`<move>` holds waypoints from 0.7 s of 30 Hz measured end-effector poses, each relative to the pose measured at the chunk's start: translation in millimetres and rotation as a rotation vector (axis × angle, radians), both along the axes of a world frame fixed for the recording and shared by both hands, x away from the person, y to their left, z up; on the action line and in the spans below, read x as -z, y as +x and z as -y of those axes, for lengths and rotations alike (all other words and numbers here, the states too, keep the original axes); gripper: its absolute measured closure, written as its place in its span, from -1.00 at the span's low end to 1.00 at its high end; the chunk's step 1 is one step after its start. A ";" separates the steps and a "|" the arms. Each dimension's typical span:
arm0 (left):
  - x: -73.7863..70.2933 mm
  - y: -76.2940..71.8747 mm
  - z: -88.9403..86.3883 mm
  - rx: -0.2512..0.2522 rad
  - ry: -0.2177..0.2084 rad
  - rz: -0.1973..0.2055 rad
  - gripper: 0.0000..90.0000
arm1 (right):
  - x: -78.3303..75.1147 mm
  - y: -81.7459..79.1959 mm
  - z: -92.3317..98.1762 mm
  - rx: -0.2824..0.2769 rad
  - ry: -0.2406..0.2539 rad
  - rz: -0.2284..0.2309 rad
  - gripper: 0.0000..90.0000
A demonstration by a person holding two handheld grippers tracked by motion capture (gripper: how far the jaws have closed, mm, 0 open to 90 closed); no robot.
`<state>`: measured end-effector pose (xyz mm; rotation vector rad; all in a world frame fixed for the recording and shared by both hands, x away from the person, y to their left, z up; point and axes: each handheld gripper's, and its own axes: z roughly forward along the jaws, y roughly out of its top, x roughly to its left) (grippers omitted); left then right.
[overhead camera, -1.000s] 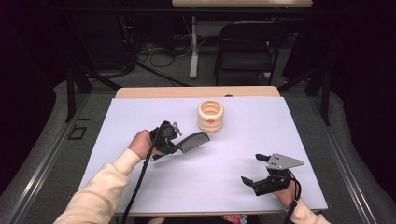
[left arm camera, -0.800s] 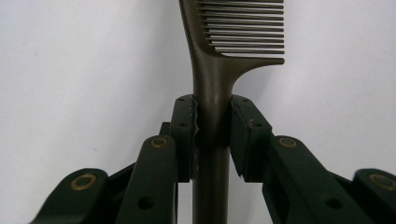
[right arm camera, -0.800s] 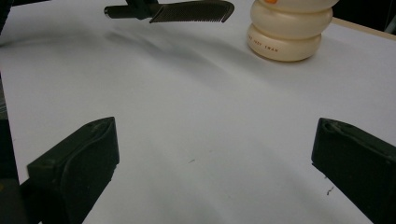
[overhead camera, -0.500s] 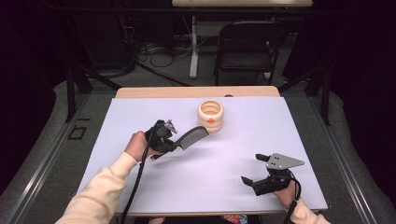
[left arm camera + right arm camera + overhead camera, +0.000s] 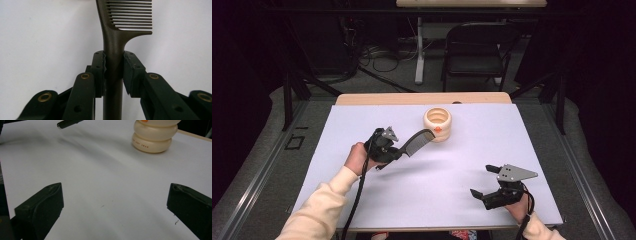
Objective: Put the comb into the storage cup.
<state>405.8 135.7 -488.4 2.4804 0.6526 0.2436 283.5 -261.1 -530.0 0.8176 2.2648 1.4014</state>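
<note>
Between the left gripper's (image 5: 113, 72) jaws, a dark wide-toothed comb (image 5: 117, 32).

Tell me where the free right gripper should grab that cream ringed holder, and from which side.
Probably the ringed wall of the holder, low down, coming level from the near right. It stands upright with an open top, and the comb in the left gripper crowds its left rim.

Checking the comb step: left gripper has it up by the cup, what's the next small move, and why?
Probably ease the comb on toward the cup until its tip stands over the opening. The left gripper is clamped on the handle, and in the high view the toothed end reaches the cup's near wall, short of the mouth. The right gripper rests open, apart.
</note>
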 end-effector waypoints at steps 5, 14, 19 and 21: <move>-1.4 -1.5 -3.5 -0.032 -0.041 0.033 0.61 | 0.0 0.1 0.0 0.000 -0.001 0.001 -0.99; -0.9 -1.7 -6.3 -0.059 -0.105 0.078 0.61 | -0.1 -0.2 0.1 0.000 -0.001 0.001 -0.99; -0.1 -0.9 -6.0 -0.082 -0.144 0.100 0.61 | -0.1 -0.1 0.0 0.001 -0.002 0.002 -0.99; 0.5 0.1 -6.2 -0.092 -0.154 0.110 0.61 | -0.1 -0.1 0.1 0.001 -0.003 0.002 -0.99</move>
